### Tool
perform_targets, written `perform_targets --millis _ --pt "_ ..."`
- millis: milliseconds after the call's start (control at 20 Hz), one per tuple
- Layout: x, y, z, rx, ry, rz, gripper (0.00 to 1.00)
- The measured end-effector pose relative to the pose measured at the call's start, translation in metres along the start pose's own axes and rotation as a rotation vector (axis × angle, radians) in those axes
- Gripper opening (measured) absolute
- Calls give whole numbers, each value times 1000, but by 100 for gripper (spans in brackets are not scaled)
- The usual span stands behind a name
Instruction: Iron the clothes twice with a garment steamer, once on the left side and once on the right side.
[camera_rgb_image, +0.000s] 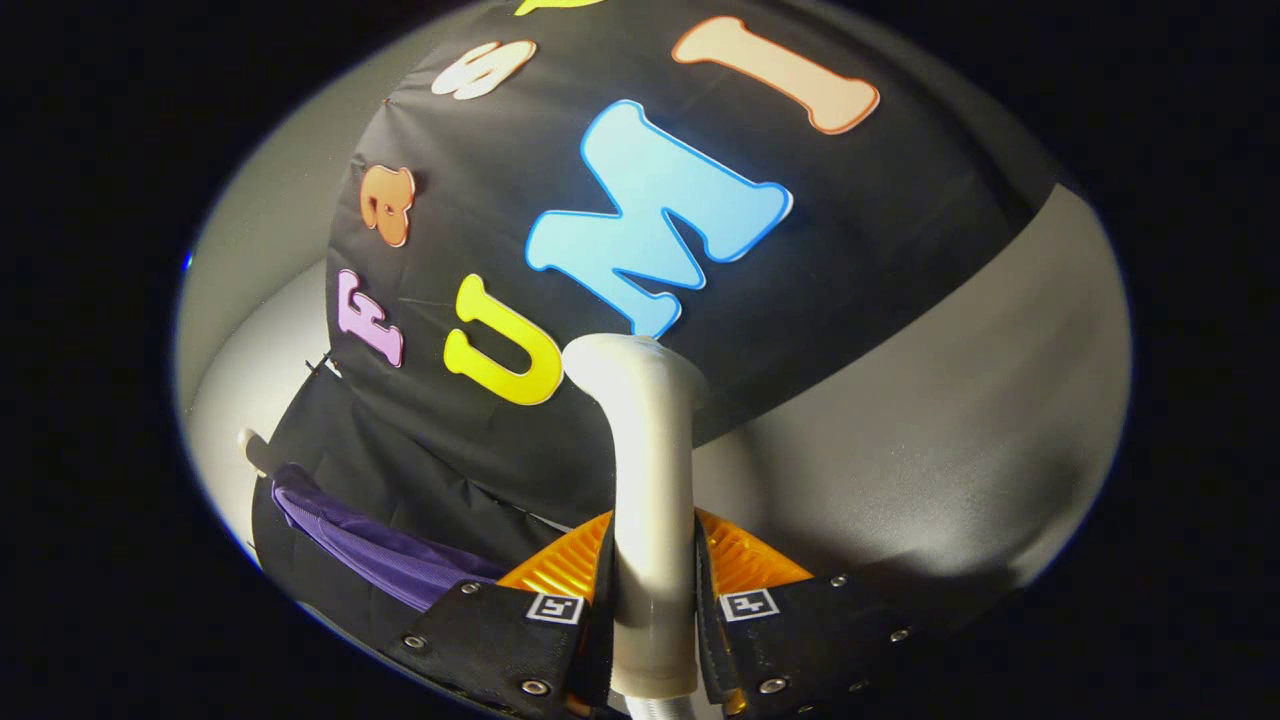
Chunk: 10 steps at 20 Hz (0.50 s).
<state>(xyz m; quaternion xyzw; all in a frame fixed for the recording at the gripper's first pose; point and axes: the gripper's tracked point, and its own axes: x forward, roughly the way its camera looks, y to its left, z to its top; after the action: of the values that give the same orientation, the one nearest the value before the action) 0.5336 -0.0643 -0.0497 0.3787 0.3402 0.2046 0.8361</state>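
My gripper is shut on the garment steamer, a pale grey wand whose handle stands upright between both fingers. Its rounded head rises beyond the fingertips, in front of the booth's black cloth wall. A purple garment hangs to the left of my fingers and lower down, draped against dark fabric, with a pale hanger end poking out at its upper left. The steamer's head is well apart from the garment and tilted away from it.
The black cloth wall spreads ahead of me. A plain grey surface lies to the right of the fingers, and a lighter grey wall shows at the left beyond the garment.
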Motion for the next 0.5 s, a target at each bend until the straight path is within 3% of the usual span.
perform_targets --millis 500 --pt "-101 76 -46 -187 -142 52 35"
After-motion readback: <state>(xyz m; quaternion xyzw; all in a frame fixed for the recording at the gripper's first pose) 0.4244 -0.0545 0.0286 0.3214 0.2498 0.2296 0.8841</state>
